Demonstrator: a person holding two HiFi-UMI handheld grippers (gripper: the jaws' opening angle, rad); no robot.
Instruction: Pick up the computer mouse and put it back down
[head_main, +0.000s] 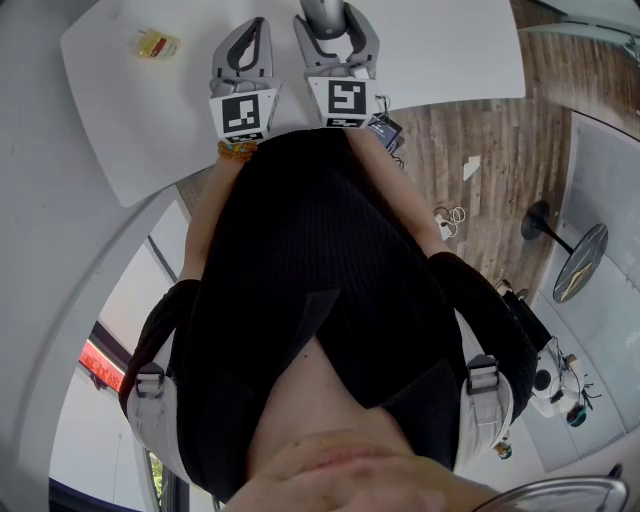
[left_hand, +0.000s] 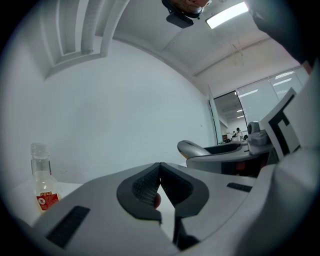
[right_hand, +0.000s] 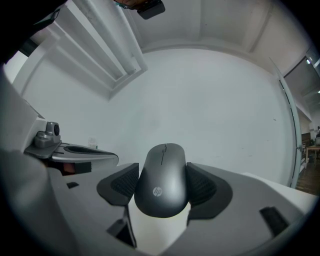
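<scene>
A dark grey computer mouse (right_hand: 162, 187) with a small logo sits between the pads of my right gripper (right_hand: 162, 184), which is shut on its two sides. In the head view the mouse (head_main: 322, 12) shows at the top edge, over the white table (head_main: 450, 50), with the right gripper (head_main: 335, 30) around it. My left gripper (head_main: 252, 30) is just to its left over the same table. In the left gripper view its fingertips (left_hand: 160, 167) meet and the left gripper holds nothing. I cannot tell whether the mouse touches the table.
A small clear bottle with a red label (left_hand: 42, 185) stands on the table to the left, also seen lying small in the head view as a yellowish bottle (head_main: 157, 44). Wooden floor (head_main: 480, 170) and a round dark side table (head_main: 580, 262) lie to the right.
</scene>
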